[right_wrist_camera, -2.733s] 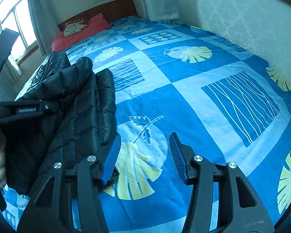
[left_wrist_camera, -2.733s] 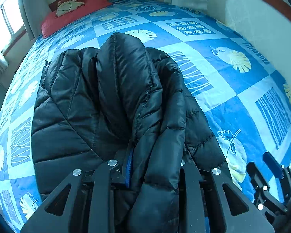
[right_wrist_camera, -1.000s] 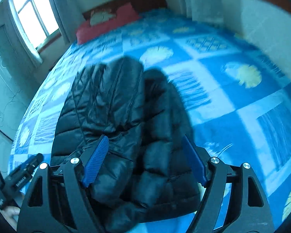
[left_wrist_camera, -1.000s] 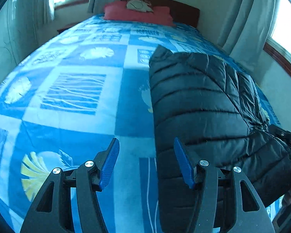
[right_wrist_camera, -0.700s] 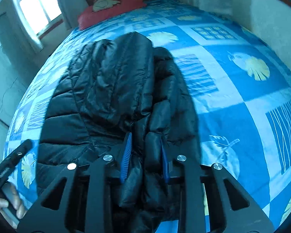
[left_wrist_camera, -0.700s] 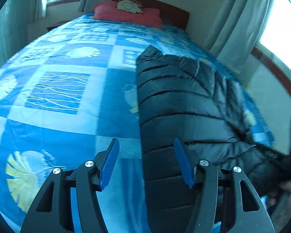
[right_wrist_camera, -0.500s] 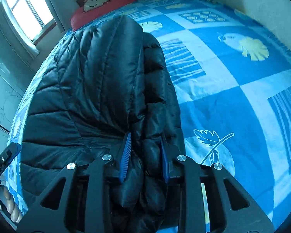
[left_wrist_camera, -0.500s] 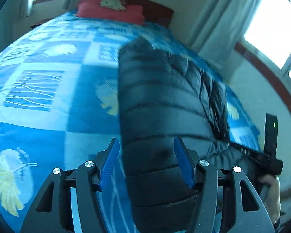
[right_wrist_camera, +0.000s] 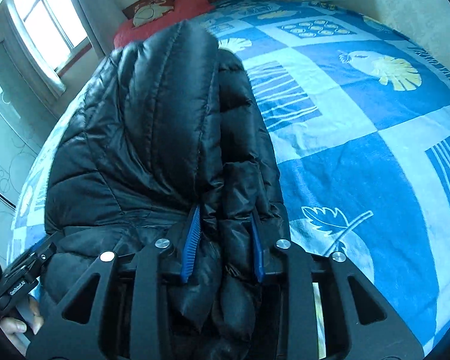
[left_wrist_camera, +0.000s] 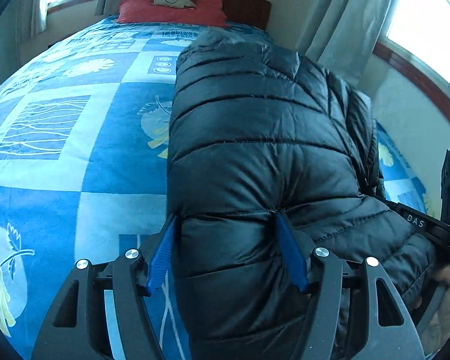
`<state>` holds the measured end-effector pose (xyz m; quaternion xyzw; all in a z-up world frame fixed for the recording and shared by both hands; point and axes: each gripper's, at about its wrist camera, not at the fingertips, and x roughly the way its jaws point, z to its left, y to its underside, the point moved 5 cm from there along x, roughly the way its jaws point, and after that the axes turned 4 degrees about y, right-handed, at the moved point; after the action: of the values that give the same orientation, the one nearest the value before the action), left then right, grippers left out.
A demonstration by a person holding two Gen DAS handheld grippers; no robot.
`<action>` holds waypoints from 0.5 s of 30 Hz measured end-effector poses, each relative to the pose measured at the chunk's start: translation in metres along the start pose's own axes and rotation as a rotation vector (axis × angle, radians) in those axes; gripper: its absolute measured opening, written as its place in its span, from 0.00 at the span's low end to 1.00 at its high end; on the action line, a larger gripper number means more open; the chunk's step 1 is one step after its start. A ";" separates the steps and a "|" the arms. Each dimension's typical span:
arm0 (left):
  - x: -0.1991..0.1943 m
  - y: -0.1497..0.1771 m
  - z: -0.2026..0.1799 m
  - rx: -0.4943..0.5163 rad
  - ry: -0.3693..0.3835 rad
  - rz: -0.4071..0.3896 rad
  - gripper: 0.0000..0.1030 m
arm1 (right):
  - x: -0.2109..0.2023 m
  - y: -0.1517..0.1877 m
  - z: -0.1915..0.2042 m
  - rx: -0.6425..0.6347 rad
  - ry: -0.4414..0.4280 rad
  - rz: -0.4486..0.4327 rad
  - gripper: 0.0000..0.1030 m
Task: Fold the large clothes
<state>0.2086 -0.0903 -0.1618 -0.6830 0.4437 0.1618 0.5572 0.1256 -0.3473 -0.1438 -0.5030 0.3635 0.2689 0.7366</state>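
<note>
Left wrist view: your left gripper (left_wrist_camera: 225, 252), spread beside the black puffer jacket (left_wrist_camera: 255, 150) a moment ago, now straddles its edge unclosed; your right gripper (right_wrist_camera: 225, 240) stays clamped, lifting it off the bed (right_wrist_camera: 360, 150)

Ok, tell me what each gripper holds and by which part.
Right gripper is shut on the black puffer jacket, pinching its bunched near edge. Left gripper straddles the jacket's near left edge, jaws wide, no clamp evident.

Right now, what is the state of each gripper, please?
Left gripper: closing around the black puffer jacket, jaws still fairly wide, grip not certain.
Right gripper: shut on the jacket's folded edge.
</note>
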 end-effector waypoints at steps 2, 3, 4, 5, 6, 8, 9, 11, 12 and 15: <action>-0.014 -0.001 0.003 -0.015 0.001 -0.018 0.62 | -0.020 -0.001 0.001 -0.008 0.035 -0.038 0.46; -0.023 -0.001 0.005 -0.019 -0.003 -0.037 0.62 | -0.033 -0.002 0.002 -0.015 0.052 -0.063 0.46; -0.030 0.000 0.005 -0.019 -0.004 -0.052 0.62 | -0.050 -0.003 0.005 -0.023 0.068 -0.098 0.46; -0.040 0.000 0.007 -0.020 -0.005 -0.074 0.62 | -0.061 -0.003 0.009 -0.027 0.075 -0.122 0.44; -0.047 0.001 0.007 -0.020 -0.002 -0.089 0.62 | -0.077 -0.001 0.017 -0.040 0.073 -0.148 0.41; -0.055 0.004 0.007 -0.019 0.004 -0.105 0.62 | -0.094 0.005 0.037 -0.095 0.044 -0.166 0.23; -0.058 0.007 0.007 -0.021 0.008 -0.108 0.62 | -0.099 0.011 0.049 -0.126 0.026 -0.170 0.23; -0.057 0.012 0.005 -0.026 0.025 -0.097 0.62 | -0.099 0.021 0.065 -0.183 0.004 -0.146 0.23; -0.055 0.013 0.004 -0.026 0.029 -0.088 0.62 | -0.094 0.024 0.072 -0.205 0.001 -0.128 0.23; -0.042 0.017 0.001 -0.034 0.050 -0.046 0.62 | -0.063 0.039 0.064 -0.229 0.114 -0.054 0.23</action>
<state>0.1724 -0.0714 -0.1425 -0.7061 0.4390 0.1392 0.5379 0.0755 -0.2751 -0.0997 -0.6079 0.3580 0.2596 0.6595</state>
